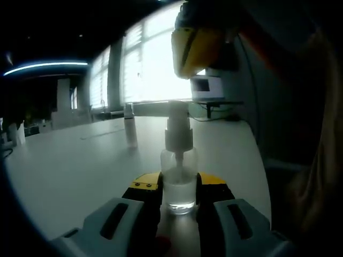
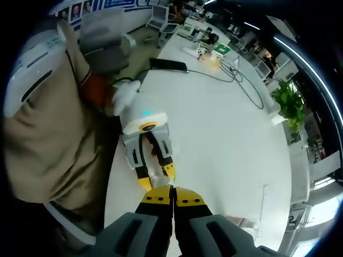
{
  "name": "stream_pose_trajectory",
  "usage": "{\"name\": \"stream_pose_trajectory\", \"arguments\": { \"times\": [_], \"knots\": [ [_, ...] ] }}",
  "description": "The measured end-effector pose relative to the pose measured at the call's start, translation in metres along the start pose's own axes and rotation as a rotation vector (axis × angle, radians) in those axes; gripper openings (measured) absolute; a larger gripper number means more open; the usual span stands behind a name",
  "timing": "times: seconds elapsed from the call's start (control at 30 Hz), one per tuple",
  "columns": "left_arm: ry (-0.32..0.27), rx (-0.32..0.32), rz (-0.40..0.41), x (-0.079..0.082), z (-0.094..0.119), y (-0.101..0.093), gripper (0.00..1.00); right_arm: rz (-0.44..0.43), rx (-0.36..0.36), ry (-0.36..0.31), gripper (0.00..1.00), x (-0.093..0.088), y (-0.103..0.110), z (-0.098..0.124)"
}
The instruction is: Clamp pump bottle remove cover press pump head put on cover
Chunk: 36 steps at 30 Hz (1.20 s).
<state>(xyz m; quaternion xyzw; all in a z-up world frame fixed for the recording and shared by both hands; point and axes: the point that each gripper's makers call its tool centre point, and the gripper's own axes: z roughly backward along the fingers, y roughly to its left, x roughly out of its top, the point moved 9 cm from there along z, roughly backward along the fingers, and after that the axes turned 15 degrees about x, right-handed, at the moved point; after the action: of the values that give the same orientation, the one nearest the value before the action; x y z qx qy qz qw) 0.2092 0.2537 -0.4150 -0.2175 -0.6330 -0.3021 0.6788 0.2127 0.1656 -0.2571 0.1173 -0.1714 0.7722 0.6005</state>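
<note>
Left gripper is clamping the clear pump bottle low on its body, upright on the white table. Pump head is standing bare above. The cover is standing behind, apart, on the table. Right gripper is hovering above the bottle, jaws pressed together with nothing between. Window is glowing beyond.
</note>
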Motion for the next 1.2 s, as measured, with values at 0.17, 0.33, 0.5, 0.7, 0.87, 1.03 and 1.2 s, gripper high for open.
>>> {"name": "stream_pose_trajectory", "arguments": {
  "times": [0.17,0.33,0.5,0.7,0.87,1.03,1.2],
  "knots": [
    [-0.001,0.000,-0.002,0.000,0.000,0.000,0.16,0.008,0.015,0.025,0.00,0.001,-0.002,-0.004],
    [0.000,-0.001,-0.002,0.000,0.000,0.000,0.16,0.023,0.039,0.043,0.00,0.000,-0.003,-0.006],
    [-0.001,-0.005,-0.003,0.000,0.000,0.000,0.16,0.023,0.048,0.057,0.00,-0.001,-0.005,-0.009],
    [-0.001,-0.005,-0.003,0.000,0.001,-0.001,0.16,0.018,0.057,0.061,0.00,0.000,-0.007,-0.011],
    [-0.002,-0.006,-0.006,0.000,0.001,-0.001,0.16,0.022,0.064,0.076,0.00,-0.002,-0.008,-0.015],
    [-0.001,-0.006,-0.006,0.000,0.000,-0.001,0.16,0.025,0.070,0.078,0.00,-0.003,-0.008,-0.016],
    [-0.001,-0.008,-0.010,0.000,0.000,-0.001,0.16,0.041,0.074,0.091,0.00,-0.001,-0.008,-0.017]
  ]
}}
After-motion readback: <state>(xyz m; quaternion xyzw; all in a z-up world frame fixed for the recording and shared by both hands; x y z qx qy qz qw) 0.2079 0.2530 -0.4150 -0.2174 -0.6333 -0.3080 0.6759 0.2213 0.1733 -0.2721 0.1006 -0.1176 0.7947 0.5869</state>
